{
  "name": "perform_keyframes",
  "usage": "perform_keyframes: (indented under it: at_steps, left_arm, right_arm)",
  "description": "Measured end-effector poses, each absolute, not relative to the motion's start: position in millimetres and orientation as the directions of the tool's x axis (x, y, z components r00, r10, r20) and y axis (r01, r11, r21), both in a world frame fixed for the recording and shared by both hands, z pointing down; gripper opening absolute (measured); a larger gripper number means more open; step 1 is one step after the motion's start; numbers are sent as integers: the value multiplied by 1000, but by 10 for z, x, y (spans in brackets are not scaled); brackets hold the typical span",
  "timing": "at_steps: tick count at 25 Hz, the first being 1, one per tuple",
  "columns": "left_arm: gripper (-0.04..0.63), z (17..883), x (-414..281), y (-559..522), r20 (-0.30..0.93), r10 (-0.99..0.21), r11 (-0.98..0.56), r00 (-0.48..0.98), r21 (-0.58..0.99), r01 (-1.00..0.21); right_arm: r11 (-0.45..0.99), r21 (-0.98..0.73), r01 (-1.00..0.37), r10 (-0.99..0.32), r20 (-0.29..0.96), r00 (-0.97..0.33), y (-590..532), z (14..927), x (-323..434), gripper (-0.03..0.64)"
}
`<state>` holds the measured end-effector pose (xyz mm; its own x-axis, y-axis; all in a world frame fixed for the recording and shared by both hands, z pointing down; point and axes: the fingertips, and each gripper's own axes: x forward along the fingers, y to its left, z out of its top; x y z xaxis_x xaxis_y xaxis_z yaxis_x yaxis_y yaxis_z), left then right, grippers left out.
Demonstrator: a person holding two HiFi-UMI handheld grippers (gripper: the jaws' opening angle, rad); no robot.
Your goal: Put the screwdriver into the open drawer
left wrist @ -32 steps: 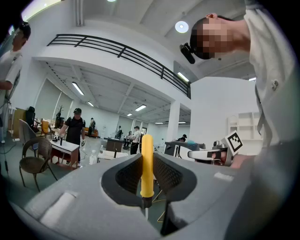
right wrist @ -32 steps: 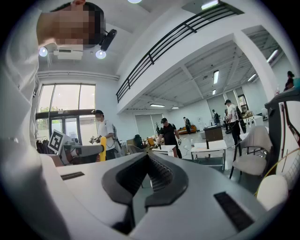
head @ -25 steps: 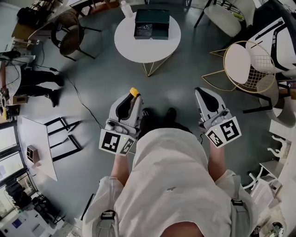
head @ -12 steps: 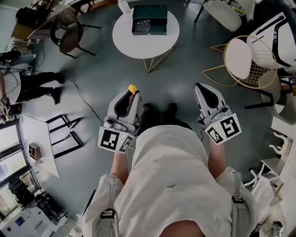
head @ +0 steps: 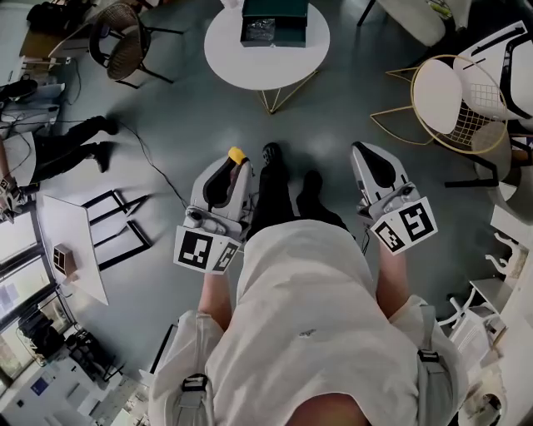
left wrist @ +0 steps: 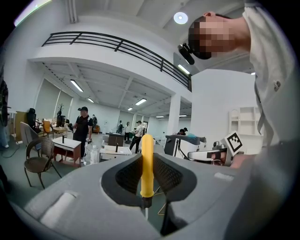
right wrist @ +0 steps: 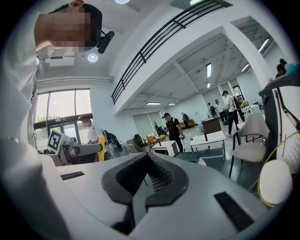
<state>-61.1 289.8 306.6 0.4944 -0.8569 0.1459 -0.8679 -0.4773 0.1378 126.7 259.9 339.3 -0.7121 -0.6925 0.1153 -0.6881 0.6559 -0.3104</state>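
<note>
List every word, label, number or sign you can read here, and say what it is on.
No readable text anywhere.
Cube on the left tool: black-and-white square pattern, no letters.
Cube on the right tool: same kind of pattern, no letters.
Handle of the screwdriver: plain yellow, no print.
The green box on the round table: any print too small to read.

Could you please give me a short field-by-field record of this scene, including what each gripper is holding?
left gripper: shut on the yellow-handled screwdriver, handle end past the jaw tips
right gripper: shut, nothing between the jaws
target: dark green drawer box, drawer open, on the round white table
position: table lies ahead of the person; both grippers held well short of it
task state: screwdriver not yet in the drawer
</note>
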Motion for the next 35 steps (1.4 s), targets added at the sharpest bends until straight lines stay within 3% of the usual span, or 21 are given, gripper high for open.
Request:
perform_keyframes:
  at_steps: [35]
  left_arm:
    - [78, 2902, -1868, 1224, 31, -819, -558, 573, 188, -808]
  right_arm:
    - [622, -195, -758, -746, 146, -650, 1189, 2946, -57, 6]
